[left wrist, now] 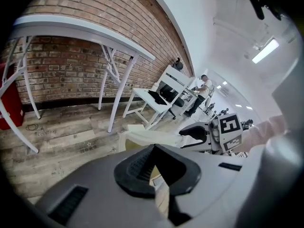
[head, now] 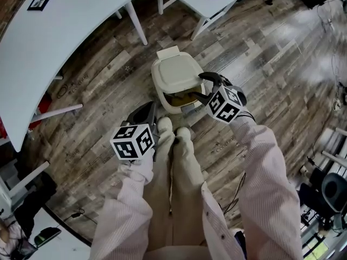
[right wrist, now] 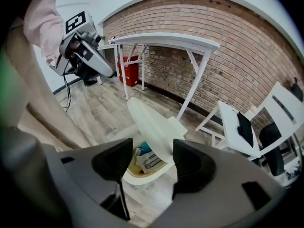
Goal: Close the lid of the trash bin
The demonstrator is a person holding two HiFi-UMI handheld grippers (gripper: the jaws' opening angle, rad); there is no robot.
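Head view, lower left: you are holding the left gripper (head: 144, 114) with its jaws together, empty. At centre, the bin (head: 156, 86) is standing on the floor, its lid (head: 173, 72) tilting open. Just right, your right gripper (head: 201, 86) is hovering, jaws wide apart, gripping nothing.

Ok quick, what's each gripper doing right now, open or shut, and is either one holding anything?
Left gripper: jaws together, holding nothing.
Right gripper: jaws apart, empty, pointed at the half-raised lid.
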